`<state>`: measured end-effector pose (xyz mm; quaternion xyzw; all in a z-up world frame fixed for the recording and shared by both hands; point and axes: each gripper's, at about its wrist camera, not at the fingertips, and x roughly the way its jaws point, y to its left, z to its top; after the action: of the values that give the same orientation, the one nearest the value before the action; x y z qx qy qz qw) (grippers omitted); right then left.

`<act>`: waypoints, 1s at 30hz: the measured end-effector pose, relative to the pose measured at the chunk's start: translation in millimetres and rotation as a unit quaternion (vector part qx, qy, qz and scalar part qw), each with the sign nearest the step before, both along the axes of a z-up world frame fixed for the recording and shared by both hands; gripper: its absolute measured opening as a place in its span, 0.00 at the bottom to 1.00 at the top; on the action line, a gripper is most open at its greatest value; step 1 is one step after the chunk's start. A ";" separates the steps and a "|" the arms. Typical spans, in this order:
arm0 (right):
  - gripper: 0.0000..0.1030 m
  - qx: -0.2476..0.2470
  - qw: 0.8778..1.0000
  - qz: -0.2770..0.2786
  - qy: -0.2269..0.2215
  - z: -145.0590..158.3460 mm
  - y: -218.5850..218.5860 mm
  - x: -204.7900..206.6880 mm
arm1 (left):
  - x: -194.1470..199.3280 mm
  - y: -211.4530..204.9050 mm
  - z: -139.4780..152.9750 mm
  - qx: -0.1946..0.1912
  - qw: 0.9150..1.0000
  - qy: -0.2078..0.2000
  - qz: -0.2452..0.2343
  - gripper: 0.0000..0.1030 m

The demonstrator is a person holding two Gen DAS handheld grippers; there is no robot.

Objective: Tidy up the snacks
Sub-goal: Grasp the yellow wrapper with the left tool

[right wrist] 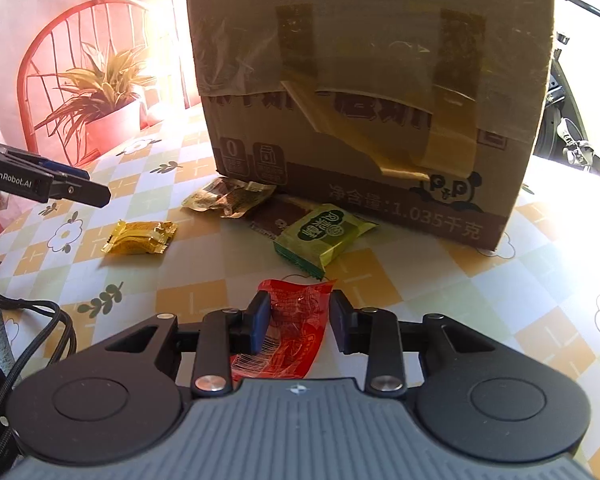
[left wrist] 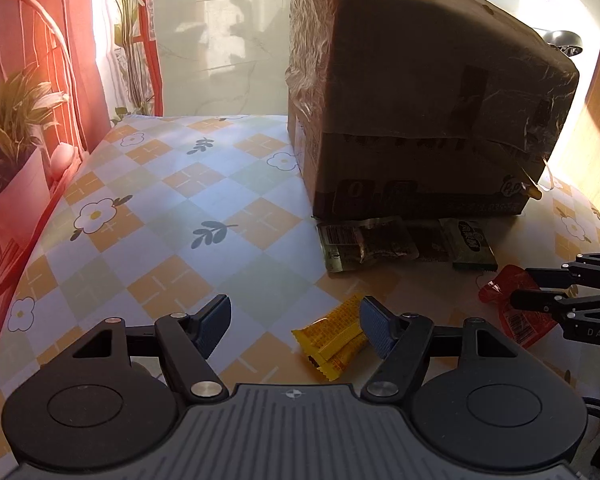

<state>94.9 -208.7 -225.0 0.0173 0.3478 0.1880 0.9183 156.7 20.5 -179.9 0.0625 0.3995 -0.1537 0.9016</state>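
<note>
Several snack packets lie on the checked tablecloth (right wrist: 440,300) in front of a taped cardboard box (right wrist: 360,80). A red packet (right wrist: 296,332) lies flat between the fingers of my right gripper (right wrist: 300,296); the left pad is at its edge and a small gap shows at the right pad. My left gripper (left wrist: 295,301) stands wide open over a yellow packet (left wrist: 332,340), whose right end sits by the right finger. A green packet (right wrist: 324,236) and a clear crumpled packet (right wrist: 228,198) rest against the box's foot.
A potted plant (right wrist: 108,116) and a red wire chair (right wrist: 40,60) stand beyond the table's left edge. A black cable (right wrist: 40,332) trails over the near left corner. The box (left wrist: 420,100) fills the back right of the table.
</note>
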 end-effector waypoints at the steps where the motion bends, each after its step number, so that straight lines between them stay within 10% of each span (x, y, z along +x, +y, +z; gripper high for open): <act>1: 0.33 0.002 1.000 -0.003 0.001 -0.6 -3.2 0.3 | 1.6 -3.1 -3.6 0.004 1.000 0.004 -0.017 0.71; 7: 0.35 -0.006 1.000 -0.004 -0.001 -1.3 -9.9 -0.7 | 10.5 -24.3 -28.5 0.060 0.995 0.011 -0.078 0.71; 20: 0.49 0.005 0.999 -0.030 0.028 -6.8 -29.3 -6.9 | 8.2 -35.8 -44.1 0.033 0.995 0.031 -0.085 0.69; 30: 0.55 0.010 0.999 -0.039 0.015 -10.7 -19.5 0.9 | 2.9 -25.1 -36.7 0.001 1.000 0.024 -0.012 0.34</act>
<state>95.8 -228.2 -235.7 0.0431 0.3591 0.1552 0.9193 159.6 -4.6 -216.6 0.0643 0.4205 -0.1662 0.8896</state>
